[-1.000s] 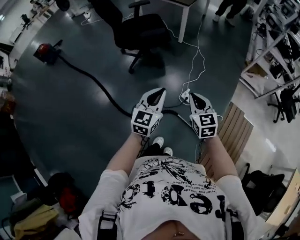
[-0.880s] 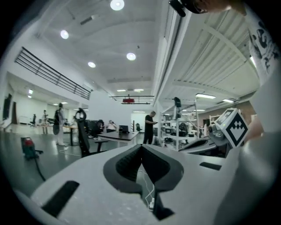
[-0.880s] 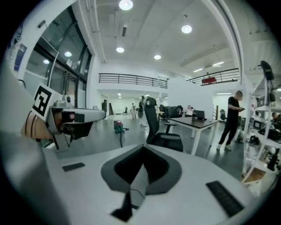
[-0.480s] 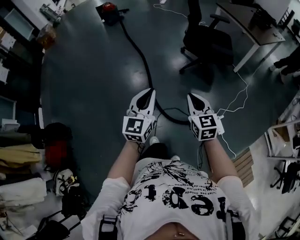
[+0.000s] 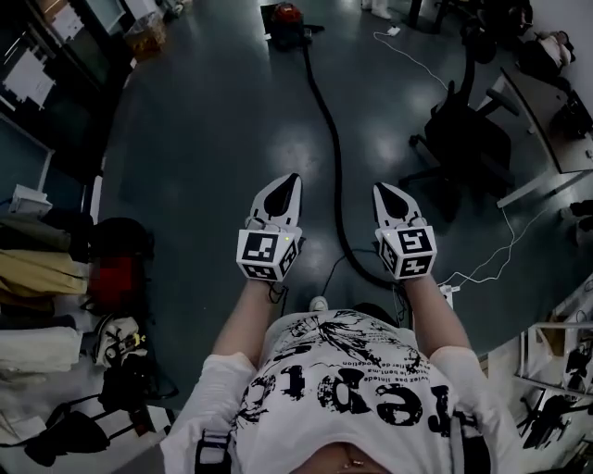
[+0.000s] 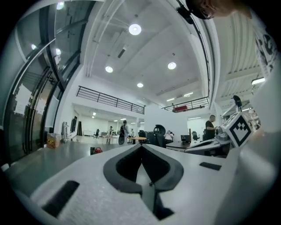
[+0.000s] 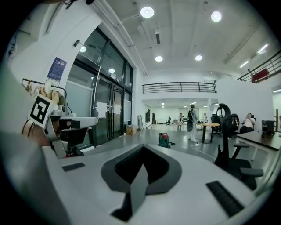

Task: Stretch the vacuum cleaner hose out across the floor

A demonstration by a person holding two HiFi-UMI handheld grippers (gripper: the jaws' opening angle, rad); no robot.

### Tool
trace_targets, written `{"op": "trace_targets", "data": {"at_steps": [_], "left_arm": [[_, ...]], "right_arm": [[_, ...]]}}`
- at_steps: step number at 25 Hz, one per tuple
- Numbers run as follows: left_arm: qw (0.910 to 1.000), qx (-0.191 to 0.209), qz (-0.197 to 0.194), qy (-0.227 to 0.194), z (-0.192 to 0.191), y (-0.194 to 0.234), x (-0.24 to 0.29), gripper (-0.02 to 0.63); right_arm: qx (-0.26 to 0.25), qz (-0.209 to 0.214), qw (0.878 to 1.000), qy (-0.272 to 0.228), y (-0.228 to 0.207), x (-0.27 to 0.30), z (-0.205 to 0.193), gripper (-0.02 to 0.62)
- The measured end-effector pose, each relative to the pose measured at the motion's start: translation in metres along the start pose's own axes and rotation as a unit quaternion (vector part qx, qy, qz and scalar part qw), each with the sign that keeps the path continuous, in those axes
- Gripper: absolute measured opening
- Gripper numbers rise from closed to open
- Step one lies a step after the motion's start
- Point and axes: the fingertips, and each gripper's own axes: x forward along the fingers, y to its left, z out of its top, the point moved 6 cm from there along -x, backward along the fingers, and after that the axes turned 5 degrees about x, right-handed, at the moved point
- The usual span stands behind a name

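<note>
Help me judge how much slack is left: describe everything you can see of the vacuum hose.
The hose is a long, black, flexible-looking tube lying on the dark floor. It leaves the red vacuum cleaner at the far end, runs nearly straight toward the person, then curves right near their feet, where its end is hidden. The left gripper and right gripper hang above it, shut and empty, not touching it.

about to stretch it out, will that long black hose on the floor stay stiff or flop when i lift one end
The long black vacuum hose lies in loose curves, so it probably flops and sags rather than holding shape. It runs up to the small red vacuum cleaner, so a firm pull may drag that along.
</note>
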Motion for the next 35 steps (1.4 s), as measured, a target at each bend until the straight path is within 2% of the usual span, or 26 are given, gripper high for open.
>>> {"op": "trace_targets", "data": {"at_steps": [2, 6, 10, 16, 24, 32, 35], "left_arm": [[0.9999, -0.014, -0.001, 0.007, 0.001, 0.013, 0.006, 0.005], [0.9995, -0.006, 0.026, 0.016, 0.001, 0.030, 0.023, 0.005], [0.9981, -0.015, 0.056, 0.019, 0.001, 0.037, 0.045, 0.005], [0.9974, -0.019, 0.069, 0.012, 0.005, 0.033, 0.072, 0.005], [0.9949, -0.026, 0.093, 0.027, -0.003, 0.029, 0.103, 0.005], [0.9935, -0.001, 0.106, 0.040, -0.008, 0.033, 0.118, 0.005], [0.9929, -0.005, 0.112, 0.039, -0.008, 0.033, 0.120, 0.005]], "right_arm": [[0.004, 0.012, 1.000, 0.000, 0.005, 0.021, 0.007, 0.003], [-0.003, 0.030, 0.999, -0.016, 0.005, 0.051, 0.017, 0.003], [0.004, 0.039, 0.999, -0.013, -0.023, 0.075, 0.023, 0.003], [-0.022, 0.061, 0.998, -0.023, -0.062, 0.099, 0.040, 0.003], [-0.023, 0.072, 0.997, -0.016, -0.096, 0.115, 0.041, 0.003], [-0.029, 0.086, 0.996, -0.018, -0.102, 0.130, 0.040, 0.003], [-0.030, 0.088, 0.996, -0.019, -0.105, 0.130, 0.039, 0.003]]}}
